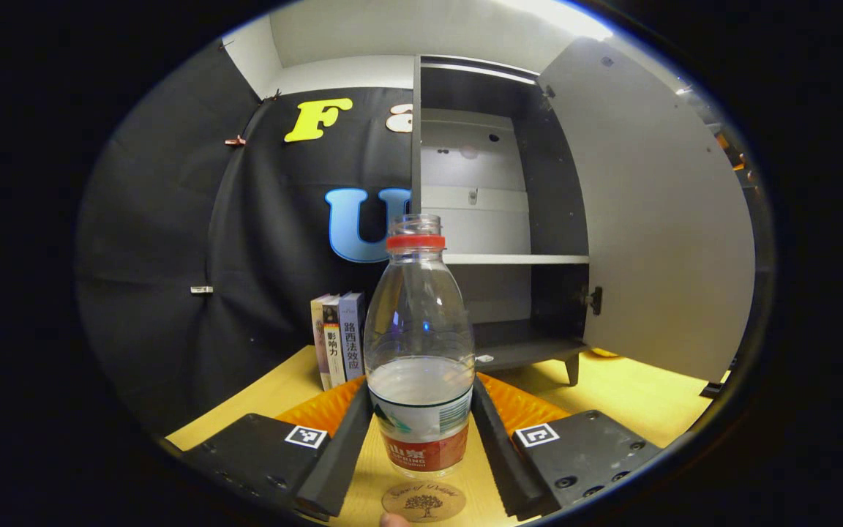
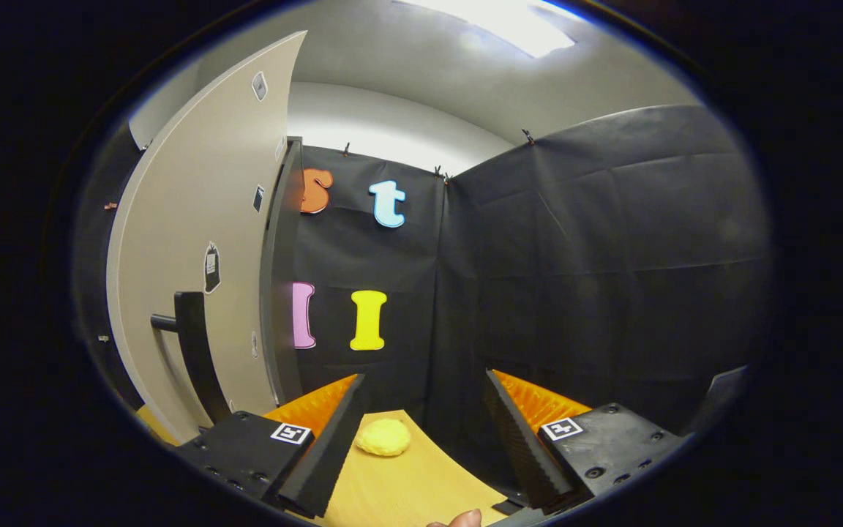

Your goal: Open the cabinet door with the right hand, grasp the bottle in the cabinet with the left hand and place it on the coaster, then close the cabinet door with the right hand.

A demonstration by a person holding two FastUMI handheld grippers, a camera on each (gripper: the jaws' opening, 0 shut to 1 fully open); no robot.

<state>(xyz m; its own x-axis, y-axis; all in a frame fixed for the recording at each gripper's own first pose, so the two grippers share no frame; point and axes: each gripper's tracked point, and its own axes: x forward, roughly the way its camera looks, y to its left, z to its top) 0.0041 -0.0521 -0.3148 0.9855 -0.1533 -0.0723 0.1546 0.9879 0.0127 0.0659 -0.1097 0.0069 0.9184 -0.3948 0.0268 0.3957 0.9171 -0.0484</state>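
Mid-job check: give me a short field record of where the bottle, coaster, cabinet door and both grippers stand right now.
bottle: clear, partly filled, red neck ring, no cap on; upright between the left gripper's fingers
left gripper: fingers against both sides of the bottle
coaster: round wooden disc on the yellow table, in front of the bottle's base; whether the bottle is touching it is unclear
cabinet door: swung wide open; dark handle seen in the right gripper view
cabinet: shelves bare
right gripper: open, holding nothing, beside the door
books: standing left of the cabinet
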